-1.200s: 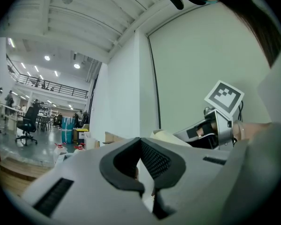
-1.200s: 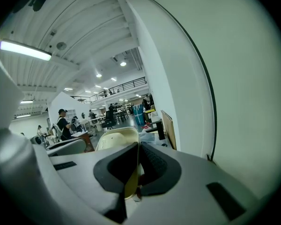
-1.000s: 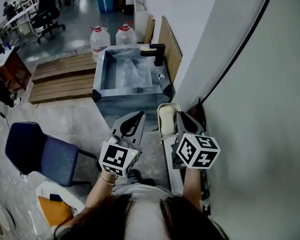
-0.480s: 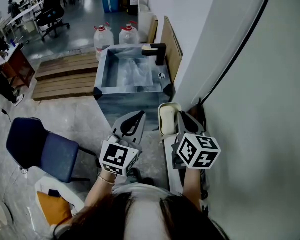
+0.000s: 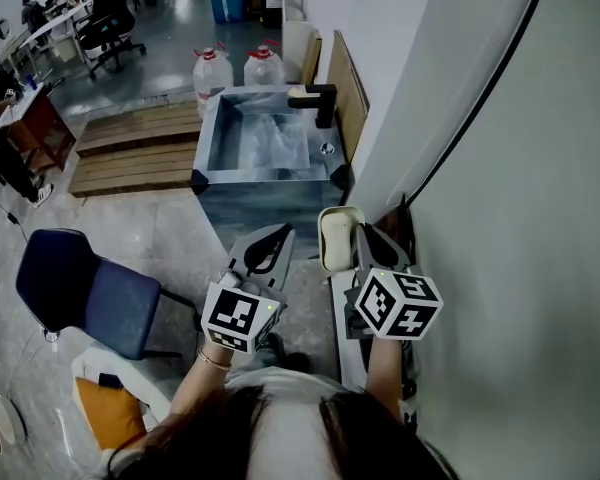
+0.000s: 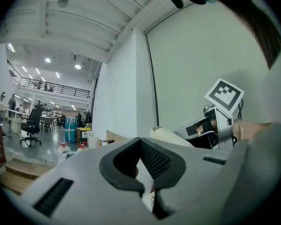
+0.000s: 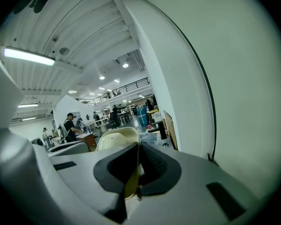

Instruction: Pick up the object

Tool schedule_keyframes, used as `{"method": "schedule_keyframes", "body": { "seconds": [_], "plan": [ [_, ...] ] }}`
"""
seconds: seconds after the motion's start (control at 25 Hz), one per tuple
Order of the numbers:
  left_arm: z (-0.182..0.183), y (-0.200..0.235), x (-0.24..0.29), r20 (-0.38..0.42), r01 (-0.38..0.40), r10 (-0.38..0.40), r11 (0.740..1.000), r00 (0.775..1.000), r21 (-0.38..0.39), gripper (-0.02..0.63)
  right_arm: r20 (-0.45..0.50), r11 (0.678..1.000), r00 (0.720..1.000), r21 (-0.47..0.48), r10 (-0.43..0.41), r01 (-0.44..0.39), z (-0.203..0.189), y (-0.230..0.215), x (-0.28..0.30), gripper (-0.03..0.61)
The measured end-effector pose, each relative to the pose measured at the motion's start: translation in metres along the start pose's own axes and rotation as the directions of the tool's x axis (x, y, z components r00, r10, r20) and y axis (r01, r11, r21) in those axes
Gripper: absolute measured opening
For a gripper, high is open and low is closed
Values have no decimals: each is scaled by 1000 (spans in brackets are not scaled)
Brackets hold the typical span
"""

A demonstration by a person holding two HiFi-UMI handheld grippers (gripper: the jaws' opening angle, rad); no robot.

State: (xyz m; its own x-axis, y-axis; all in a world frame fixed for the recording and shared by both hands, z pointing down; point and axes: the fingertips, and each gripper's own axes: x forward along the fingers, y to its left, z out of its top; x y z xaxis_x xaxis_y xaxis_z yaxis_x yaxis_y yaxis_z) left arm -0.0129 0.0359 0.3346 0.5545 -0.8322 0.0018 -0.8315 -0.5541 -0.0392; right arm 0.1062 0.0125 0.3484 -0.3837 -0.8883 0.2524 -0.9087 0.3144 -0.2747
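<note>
No shift: dish (image 5: 334,236) in right tongs (image 7: 137,159)

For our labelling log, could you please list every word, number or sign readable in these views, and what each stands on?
No readable words or numbers in any view.
Left marker cube, right marker cube: black-and-white square patterns only, no text.
Water jugs: labels too small to read.
Cream dish: faint mark, too blurred to read.
</note>
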Motion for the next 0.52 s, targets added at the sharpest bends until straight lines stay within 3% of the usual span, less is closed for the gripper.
{"method": "schedule_keyframes", "body": {
  "seconds": [0.52],
  "plan": [
    [-10,21,5,-16,6,-6,1000,1000,-10,8,-6,1000,1000,10,-10,10,-2,4,22,34]
  ]
}}
